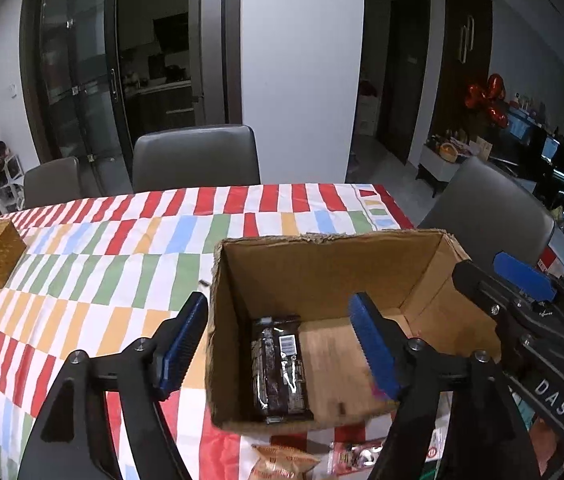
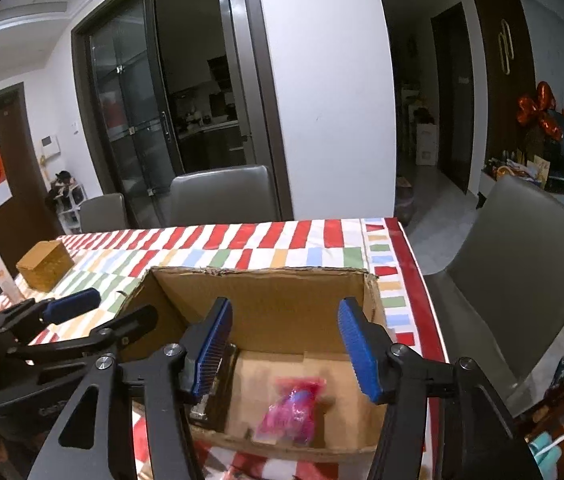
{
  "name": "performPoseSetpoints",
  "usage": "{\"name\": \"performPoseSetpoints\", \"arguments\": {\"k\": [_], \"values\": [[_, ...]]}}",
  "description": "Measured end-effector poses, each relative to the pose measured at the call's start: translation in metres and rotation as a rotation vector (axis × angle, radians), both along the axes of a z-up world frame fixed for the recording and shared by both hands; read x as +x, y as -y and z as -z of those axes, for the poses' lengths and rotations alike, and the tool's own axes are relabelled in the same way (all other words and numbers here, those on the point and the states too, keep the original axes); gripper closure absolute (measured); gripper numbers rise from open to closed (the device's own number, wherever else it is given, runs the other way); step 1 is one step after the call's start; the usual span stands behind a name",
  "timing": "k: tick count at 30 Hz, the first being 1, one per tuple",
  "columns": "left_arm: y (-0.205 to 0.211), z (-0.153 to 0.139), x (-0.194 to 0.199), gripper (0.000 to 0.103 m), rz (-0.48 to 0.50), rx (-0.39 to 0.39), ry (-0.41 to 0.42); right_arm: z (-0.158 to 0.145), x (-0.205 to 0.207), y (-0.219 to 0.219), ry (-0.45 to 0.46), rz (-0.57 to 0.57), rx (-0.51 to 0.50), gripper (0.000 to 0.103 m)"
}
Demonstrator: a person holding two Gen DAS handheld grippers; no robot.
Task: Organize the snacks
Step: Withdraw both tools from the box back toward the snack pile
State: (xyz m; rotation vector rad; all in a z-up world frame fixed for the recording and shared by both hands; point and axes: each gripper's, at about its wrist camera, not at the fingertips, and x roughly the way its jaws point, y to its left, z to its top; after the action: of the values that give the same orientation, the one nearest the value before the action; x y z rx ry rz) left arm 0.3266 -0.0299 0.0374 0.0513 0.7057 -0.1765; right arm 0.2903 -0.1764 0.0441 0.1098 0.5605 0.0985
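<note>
- The left gripper [image 1: 279, 344] is spread wide and holds nothing, straddling the left wall of the cardboard box [image 1: 322, 268].
- Between and below its fingers, a dark snack pack [image 1: 282, 368] lies on the box floor.
- The right gripper [image 2: 286, 348] is likewise spread and empty above the box [image 2: 265, 292].
- A blurred pink packet [image 2: 294, 410] lies in the box beneath its fingers.
- More snack packets [image 1: 282, 462] lie on the striped tablecloth [image 1: 121, 248], nearer than the box.

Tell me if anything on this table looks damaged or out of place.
The cardboard box has a ragged, torn top rim, as if its flaps were ripped off. A pink snack packet inside looks blurred. A few snack packets lie outside the box on the tablecloth.
</note>
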Motion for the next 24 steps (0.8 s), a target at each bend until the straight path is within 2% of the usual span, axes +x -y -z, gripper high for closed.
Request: {"name": "performPoseSetpoints", "arguments": {"k": [6, 18, 24], "values": [[-0.003, -0.008, -0.029, 0.023, -0.006, 0.036, 0.047, -0.008, -0.021, 0.004, 0.028, 0.0, 0.005, 0.043], [-0.015, -0.026, -0.088, 0.017, -0.004, -0.009, 0.09, -0.026, -0.077, -0.007, 0.083, -0.034, -0.013, 0.043], [-0.024, -0.028, -0.117, 0.014, -0.022, -0.001, 0.105, -0.03, -0.099, -0.013, 0.108, -0.031, -0.041, 0.039]]}}
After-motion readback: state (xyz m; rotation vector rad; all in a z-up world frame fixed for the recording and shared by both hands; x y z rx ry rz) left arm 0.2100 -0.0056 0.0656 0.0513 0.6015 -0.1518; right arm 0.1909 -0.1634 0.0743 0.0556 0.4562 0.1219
